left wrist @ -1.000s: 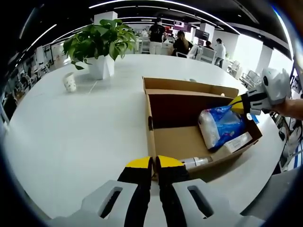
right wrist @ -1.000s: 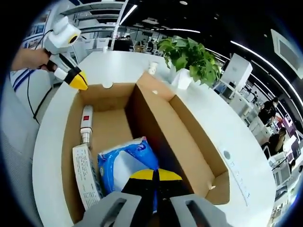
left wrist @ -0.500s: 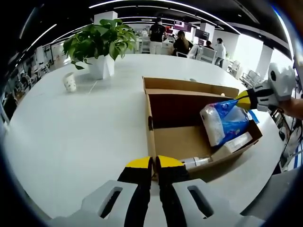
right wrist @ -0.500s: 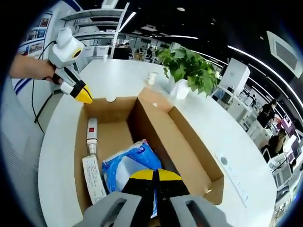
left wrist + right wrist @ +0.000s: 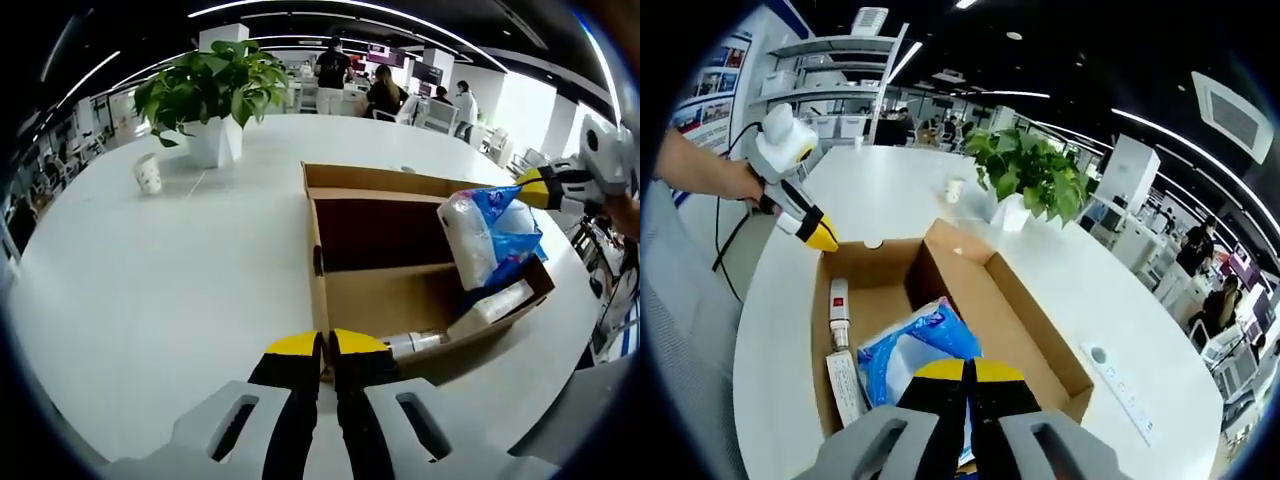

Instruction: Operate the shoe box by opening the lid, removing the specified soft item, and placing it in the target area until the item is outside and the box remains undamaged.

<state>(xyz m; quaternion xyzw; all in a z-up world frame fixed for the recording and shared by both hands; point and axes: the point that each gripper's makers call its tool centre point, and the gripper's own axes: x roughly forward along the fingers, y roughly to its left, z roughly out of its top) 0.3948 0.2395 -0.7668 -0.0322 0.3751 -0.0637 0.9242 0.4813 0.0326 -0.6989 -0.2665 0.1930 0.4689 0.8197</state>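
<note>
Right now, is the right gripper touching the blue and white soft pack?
Touching. In the left gripper view, the right gripper pinches the top of the blue and white soft pack, which hangs partly above the shoe box.

You are working over a broad white table (image 5: pixel 150 290) with a smooth top. On it sits the open cardboard shoe box (image 5: pixel 330 300), its lid folded back flat on the far side. A potted plant (image 5: pixel 212 95) in a white pot stands further off, with a small white cup (image 5: pixel 148 174) just beside it. In the right gripper view, a white power strip (image 5: pixel 1123 390) lies near the box.
</note>
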